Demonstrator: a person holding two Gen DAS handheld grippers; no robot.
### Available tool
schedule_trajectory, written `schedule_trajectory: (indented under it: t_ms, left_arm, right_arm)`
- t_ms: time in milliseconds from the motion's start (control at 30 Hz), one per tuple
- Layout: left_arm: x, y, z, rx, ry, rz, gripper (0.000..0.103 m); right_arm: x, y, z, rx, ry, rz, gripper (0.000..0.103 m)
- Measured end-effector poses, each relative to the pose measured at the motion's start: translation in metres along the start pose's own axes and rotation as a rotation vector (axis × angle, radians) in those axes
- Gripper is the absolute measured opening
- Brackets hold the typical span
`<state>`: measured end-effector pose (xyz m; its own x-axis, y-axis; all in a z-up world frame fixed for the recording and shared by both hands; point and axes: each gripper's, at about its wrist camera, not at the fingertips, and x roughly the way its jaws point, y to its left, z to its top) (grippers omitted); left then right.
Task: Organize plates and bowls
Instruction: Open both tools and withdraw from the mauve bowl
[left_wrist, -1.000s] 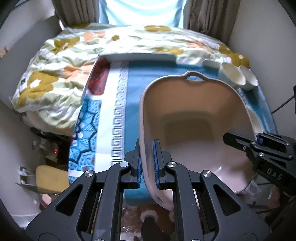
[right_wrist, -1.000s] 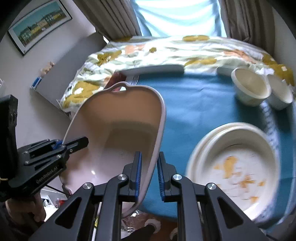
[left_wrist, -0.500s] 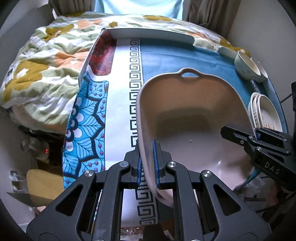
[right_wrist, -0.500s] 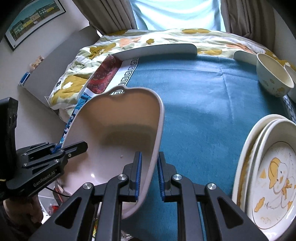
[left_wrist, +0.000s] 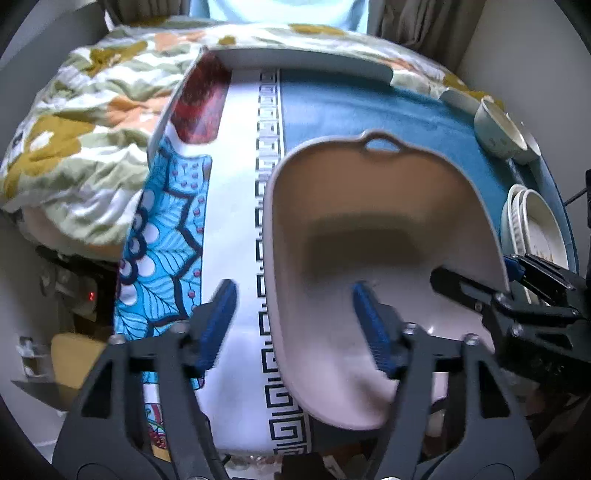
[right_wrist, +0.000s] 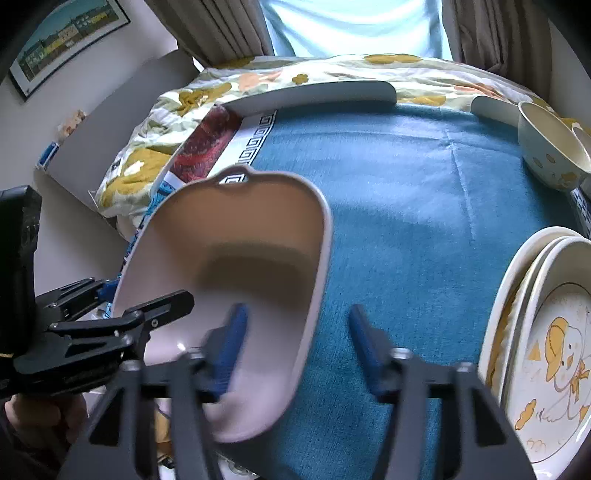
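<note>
basin: pale pink tub (left_wrist: 369, 240) set down on the bench (right_wrist: 424, 192), near left part, straddling the white key-pattern stripe and the blue cloth; empty inside; far handle loop pointing away.
left gripper (left_wrist: 291, 325): jaws just been opening, now spread wide either side of the tub's left wall; pads clear of it, nothing gripped.
right gripper (right_wrist: 295, 339): jaws just been opening too, astride the tub's right wall, pads off it; no hold.
plates (right_wrist: 546, 350): stack with duck print at near right, well apart from the tub, not yet moved.
bowls (right_wrist: 550, 151): two at far right, touching or nearly so; not yet moved.
done: container placed and released, by the look of it.
left: all plates and bowls to be gathered, presumably into the tub; task judged early.
</note>
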<state>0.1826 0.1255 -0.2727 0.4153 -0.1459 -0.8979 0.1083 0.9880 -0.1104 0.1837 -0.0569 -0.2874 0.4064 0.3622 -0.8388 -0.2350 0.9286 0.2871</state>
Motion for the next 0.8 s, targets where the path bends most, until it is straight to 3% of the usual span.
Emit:
schedule_trajectory:
  t_ms: [233, 433, 467, 533, 567, 633, 800]
  left_arm:
    - [-0.027, -0.004, 0.003, 0.012, -0.032, 0.009, 0.067]
    - [-0.097, -0.021, -0.001, -0.01, -0.119, -0.003, 0.067]
    - [-0.111, -0.028, -0.002, -0.004, -0.146, -0.014, 0.067]
    - [-0.135, -0.048, -0.002, 0.036, -0.205, -0.027, 0.079]
    - [-0.142, -0.057, -0.001, 0.055, -0.227, -0.023, 0.082]
    - [-0.157, -0.082, 0.002, 0.094, -0.274, -0.019, 0.094]
    - [-0.175, -0.135, 0.016, 0.11, -0.354, -0.049, 0.1]
  right_arm:
    - [-0.025, -0.006, -0.003, 0.026, -0.026, 0.005, 0.058]
    - [-0.093, -0.005, -0.008, 0.028, -0.11, -0.018, 0.058]
    - [-0.108, -0.008, -0.008, 0.03, -0.134, -0.028, 0.058]
    - [-0.135, -0.014, -0.006, 0.033, -0.181, -0.042, 0.058]
    - [-0.147, -0.018, -0.005, 0.034, -0.202, -0.048, 0.061]
    - [-0.172, -0.03, -0.002, 0.038, -0.249, -0.074, 0.09]
    - [-0.215, -0.068, 0.005, 0.024, -0.334, -0.12, 0.095]
